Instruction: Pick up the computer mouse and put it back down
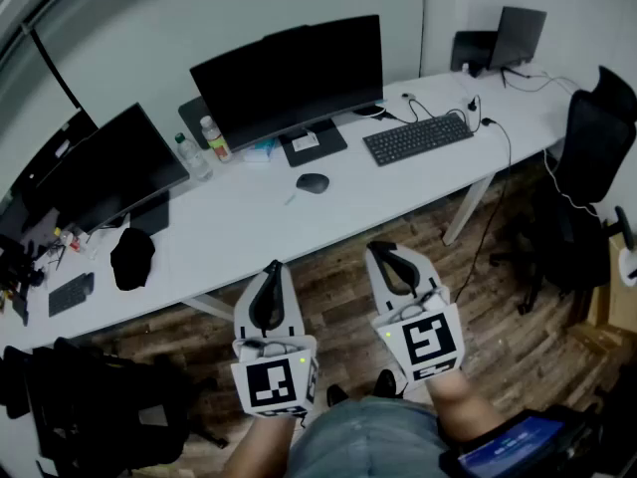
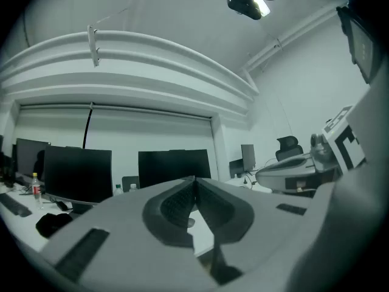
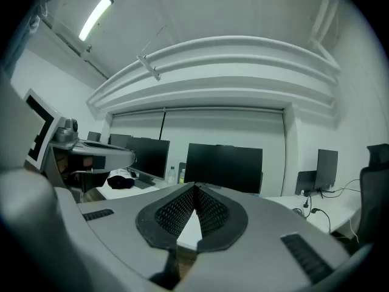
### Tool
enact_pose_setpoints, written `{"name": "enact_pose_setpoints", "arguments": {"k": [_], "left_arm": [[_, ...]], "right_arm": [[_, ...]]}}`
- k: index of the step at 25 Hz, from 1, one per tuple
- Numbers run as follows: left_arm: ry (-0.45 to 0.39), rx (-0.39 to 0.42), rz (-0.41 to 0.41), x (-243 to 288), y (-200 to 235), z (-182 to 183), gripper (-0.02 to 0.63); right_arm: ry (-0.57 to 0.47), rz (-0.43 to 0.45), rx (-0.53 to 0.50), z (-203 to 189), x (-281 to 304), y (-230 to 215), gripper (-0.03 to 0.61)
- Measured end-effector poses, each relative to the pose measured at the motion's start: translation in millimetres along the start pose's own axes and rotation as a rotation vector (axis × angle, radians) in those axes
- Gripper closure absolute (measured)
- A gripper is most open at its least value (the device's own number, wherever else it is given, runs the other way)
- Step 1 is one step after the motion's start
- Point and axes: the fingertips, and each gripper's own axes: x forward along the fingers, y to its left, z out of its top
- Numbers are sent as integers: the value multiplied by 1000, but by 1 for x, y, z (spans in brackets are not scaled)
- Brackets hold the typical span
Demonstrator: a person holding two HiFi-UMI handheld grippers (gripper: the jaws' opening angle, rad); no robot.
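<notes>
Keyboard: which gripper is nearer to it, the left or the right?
Right. The right gripper hangs off the desk, before the keyboard's left end; the left gripper is further left.

White desk (image 1: 249,217) along pale wall (image 1: 149,28); wood-plank floor (image 1: 498,317); black office chair (image 1: 592,137); ceiling strip light (image 3: 96,17) lit.

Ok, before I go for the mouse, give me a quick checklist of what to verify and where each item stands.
1. Mouse found: ok, the computer mouse lies on the desk in front of the middle monitor.
2. Room beside it: ok, the keyboard lies well apart.
3. Left gripper empty: ok, shut on nothing.
4. Right gripper empty: ok, shut on nothing.
5. Jaws open for a grasp: not ok, both shut.
6. Grippers at the mouse: not ok, both hang short of the desk edge, over the floor.
</notes>
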Motion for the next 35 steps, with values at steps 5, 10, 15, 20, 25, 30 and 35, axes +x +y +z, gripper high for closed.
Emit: {"name": "enact_pose_setpoints", "arguments": {"k": [5,10,15,20,25,30,35], "left_arm": [[10,17,4,2,-5,-3,606],[17,27,1,9,-17,-3,606],[32,50,-2,21,-37,-4,606],[64,65,1,31,-60,-8,606],[92,78,-3,39,-75,-19,606],[110,81,31,50,-62,-22,606],[115,52,42,64,-44,-35,606]], "right_arm": [[2,1,10,-3,-2,-5,566],[0,5,37,-9,-5,-17,566],[-20,22,67,-13,-7,-36,354],[-28,30,97,-22,-11,-58,342],[-17,43,118,-36,-8,-76,348],[-14,65,123,-40,9,-80,348],[8,99,105,-48,35,-71,348]]}}
